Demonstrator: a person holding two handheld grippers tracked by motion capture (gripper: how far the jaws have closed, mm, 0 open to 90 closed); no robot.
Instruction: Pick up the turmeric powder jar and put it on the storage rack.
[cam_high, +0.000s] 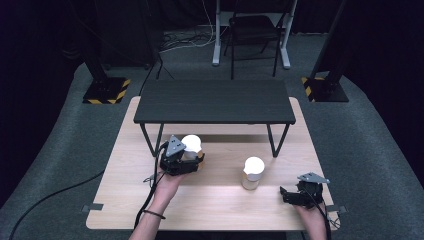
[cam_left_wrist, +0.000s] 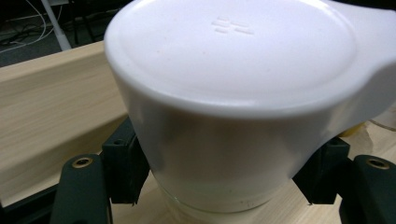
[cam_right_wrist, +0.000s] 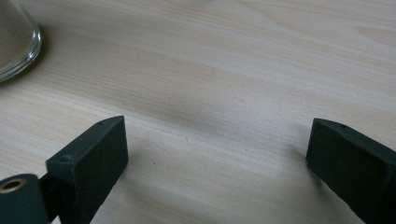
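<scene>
The left gripper has its jaws clamped on the sides of a white-lidded jar, one black pad pressed to each flank just below the overhanging lid, with a clear glass base showing beneath. In the high view that jar sits at the left of the tabletop, just in front of a low black shelf that stands on thin legs across the far half. From these angles it is hard to tell whether the glass base rests on the wood or hangs just clear of it. A second jar, of the same kind, stands alone near the middle, well apart from the first. The right gripper rests low at the near right edge, its jaws wide apart over bare wood with nothing between them; a curve of glass at the upper left of its own view is probably the second jar's foot. The main risk lies in the grip itself: the pads bear on smooth, slightly tapered plastic, so a tilt or a quick swing could let the jar slide down out of the jaws. If the lid is only pushed on, lifting by it could also pull it loose and drop the glass. The shelf edge close behind leaves little room, and a careless rise could knock the lid against it.
</scene>
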